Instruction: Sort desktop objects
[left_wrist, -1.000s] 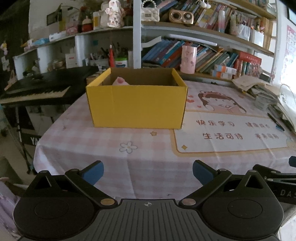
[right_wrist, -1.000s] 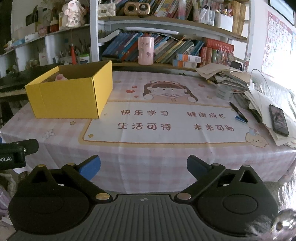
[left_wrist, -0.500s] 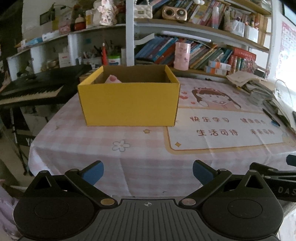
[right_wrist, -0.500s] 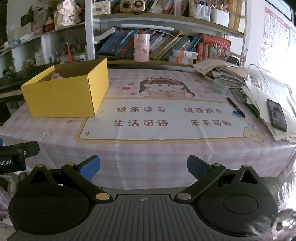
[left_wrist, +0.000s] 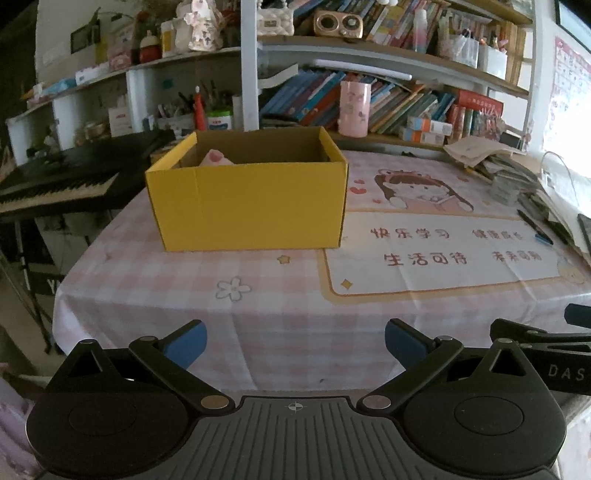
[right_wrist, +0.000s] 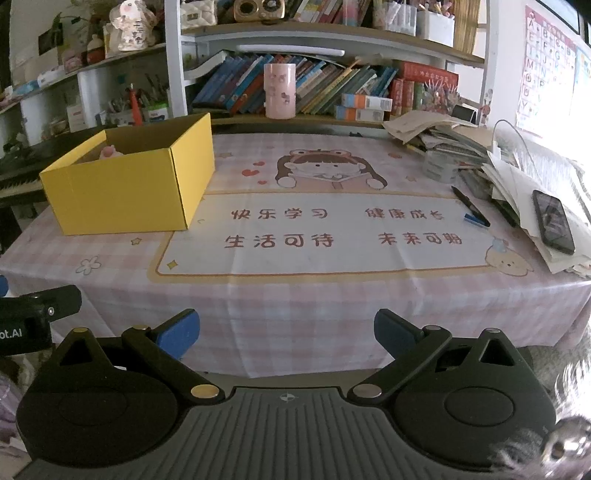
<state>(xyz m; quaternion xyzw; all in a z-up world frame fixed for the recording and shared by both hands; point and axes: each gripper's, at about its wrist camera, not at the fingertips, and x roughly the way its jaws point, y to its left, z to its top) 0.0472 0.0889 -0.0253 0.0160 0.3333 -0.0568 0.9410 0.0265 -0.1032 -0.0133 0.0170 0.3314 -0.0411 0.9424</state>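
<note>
Both the left gripper and the right gripper hover before the table, jaws spread and empty, well short of the yellow box.

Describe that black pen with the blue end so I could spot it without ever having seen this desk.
Start at the table's pink checked cloth and find its printed panel of red Chinese characters. At that panel's right edge, just before the heap of papers, lies the pen. It is the only slim black stick there, tipped blue at its near end.
</note>
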